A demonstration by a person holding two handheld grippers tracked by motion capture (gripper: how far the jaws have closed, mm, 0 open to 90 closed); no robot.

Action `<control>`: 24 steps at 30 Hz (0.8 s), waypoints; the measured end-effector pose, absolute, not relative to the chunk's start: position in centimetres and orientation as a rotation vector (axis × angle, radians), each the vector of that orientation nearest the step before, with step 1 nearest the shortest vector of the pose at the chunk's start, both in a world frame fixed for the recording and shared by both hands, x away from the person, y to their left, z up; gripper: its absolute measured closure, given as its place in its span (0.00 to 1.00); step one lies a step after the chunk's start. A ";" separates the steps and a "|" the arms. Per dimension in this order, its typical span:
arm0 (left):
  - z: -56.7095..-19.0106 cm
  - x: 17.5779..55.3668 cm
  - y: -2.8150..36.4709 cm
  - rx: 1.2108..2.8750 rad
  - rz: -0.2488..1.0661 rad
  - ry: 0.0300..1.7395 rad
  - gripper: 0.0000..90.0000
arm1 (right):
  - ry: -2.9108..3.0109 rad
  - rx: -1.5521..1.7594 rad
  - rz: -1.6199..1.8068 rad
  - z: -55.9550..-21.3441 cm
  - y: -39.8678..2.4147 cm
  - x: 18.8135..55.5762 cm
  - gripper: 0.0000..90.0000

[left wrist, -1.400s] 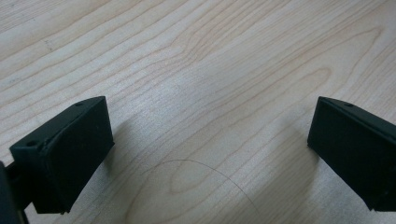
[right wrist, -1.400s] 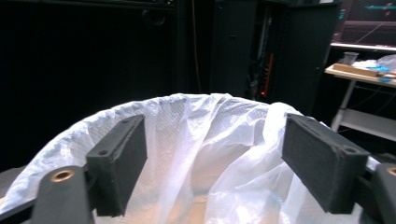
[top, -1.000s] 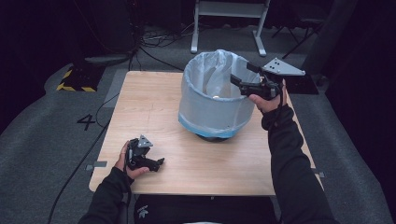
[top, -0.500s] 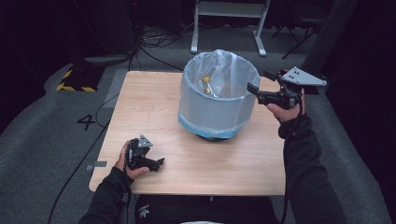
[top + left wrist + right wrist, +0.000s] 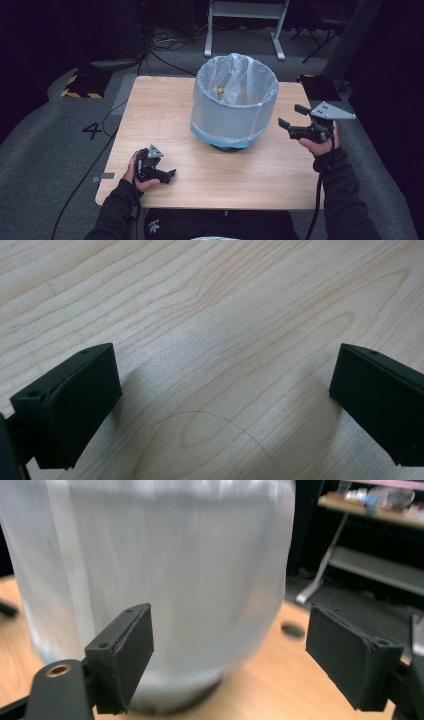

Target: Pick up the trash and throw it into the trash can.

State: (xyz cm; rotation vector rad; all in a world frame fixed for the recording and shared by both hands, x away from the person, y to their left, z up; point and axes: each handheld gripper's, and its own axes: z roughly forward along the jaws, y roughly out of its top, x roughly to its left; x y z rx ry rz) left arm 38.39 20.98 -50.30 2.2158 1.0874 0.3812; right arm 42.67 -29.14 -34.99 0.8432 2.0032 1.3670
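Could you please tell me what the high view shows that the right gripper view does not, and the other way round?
The high view alone looks into the lined bin, where a yellow-capped item lies, and shows the left gripper low over the table. The right gripper view alone shows a hole in the tabletop. Both show the bin's wall and the right gripper, jaws open.

A wooden table (image 5: 165,115) fills the middle of the frame on grey carpet. Just right of centre stands a round bin (image 5: 234,107) lined with a pale plastic bag; a bottle with a yellow cap (image 5: 220,91) lies inside. At the right, beside the bin but apart from it, the right gripper (image 5: 293,120) is held above the table's edge, jaws spread and pointing toward the bin. At lower left the left gripper (image 5: 170,175) rests low on the tabletop, near the front edge. A "4" (image 5: 93,131) marks the floor at left.
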 end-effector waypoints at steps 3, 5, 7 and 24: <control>-50.3 38.3 21.0 2.212 0.375 1.091 0.00 | 2.038 0.861 1.309 -37.0 -29.5 42.4 0.21; -50.3 38.3 21.0 2.215 0.382 1.090 0.00 | 2.075 0.870 1.217 -39.2 -30.1 42.0 0.21; -50.3 38.3 21.1 2.215 0.386 1.086 0.00 | 2.100 0.903 1.224 -40.8 -30.7 41.8 0.22; -50.3 38.3 21.0 2.215 0.381 1.090 0.00 | 2.312 1.113 0.998 -50.1 -33.9 40.7 0.21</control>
